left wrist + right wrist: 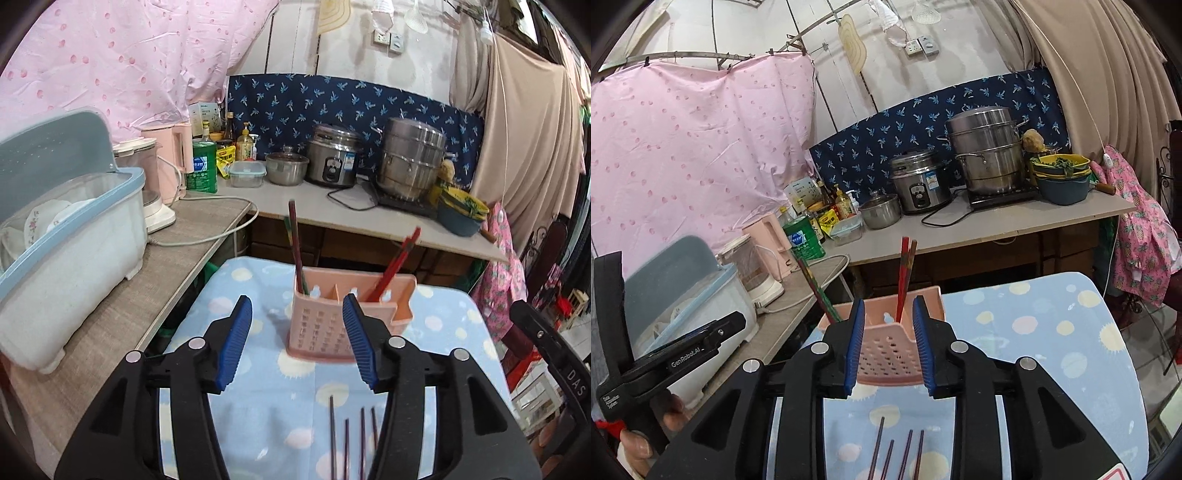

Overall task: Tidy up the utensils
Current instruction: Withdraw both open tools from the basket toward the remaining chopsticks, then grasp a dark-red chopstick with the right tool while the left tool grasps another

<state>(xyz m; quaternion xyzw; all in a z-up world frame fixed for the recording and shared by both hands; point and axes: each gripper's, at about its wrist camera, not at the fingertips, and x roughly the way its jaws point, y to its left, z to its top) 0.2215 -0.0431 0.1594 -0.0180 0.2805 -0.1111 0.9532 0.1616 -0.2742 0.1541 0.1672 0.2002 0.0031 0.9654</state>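
blue spotted cloth (258, 406) covers the counter, where a pink utensil holder (332, 328) stands with red chopsticks (397, 264) and darker ones (295, 245) upright inside. four dark chopsticks (354, 439) lie loose on the cloth near the cameras. the left claw (297, 341) and right claw (888, 345) both gape, gripping nothing.
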